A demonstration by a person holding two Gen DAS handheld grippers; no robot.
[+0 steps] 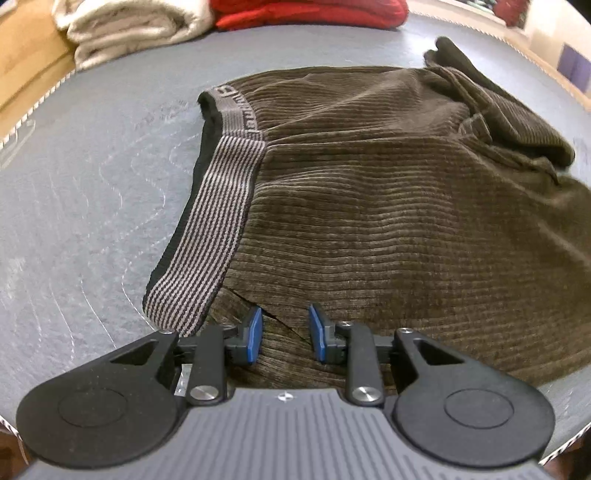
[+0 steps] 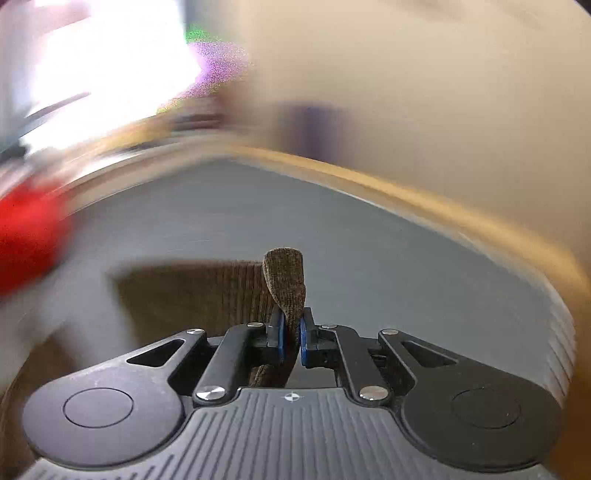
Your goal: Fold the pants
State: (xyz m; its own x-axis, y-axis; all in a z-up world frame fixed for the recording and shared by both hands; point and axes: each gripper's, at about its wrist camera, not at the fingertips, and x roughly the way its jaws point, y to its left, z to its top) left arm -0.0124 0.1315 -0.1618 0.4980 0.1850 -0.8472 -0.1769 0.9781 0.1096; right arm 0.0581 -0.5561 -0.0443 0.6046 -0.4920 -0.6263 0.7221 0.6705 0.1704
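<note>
Currently the pants point(image 1: 369, 206), brown corduroy, lie in a loose bunch on the grey table point(image 1: 85, 192), filling most of the left wrist view. Striped grey elastic waistband point(image 1: 207, 229) runs down the left edge of the heap, folded outward so its ribbed band shows; some lettering on its far end, too small to read. A rumpled fold of the fabric sits at the far right of the pile.

Left gripper point(image 1: 284, 332): jaws partly apart, blue pads point(image 1: 254, 334) on either side of a strip of corduroy at the near edge of the pants, just right of the waistband's end. A gap shows between each pad and the cloth, so it is not clamped. Tilted down toward the table.

Right gripper point(image 2: 291, 334): jaws clenched on a fold of the same corduroy, a rounded tab of cloth sticking up past the pads. More of the fabric point(image 2: 192, 295) hangs or lies to the left below it, probably off the table there, but the view is heavily motion-blurred.

Background, far edge of table: a folded cream towel point(image 1: 129, 29) and a red garment point(image 1: 310, 13) side by side, well apart from the pants.
</note>
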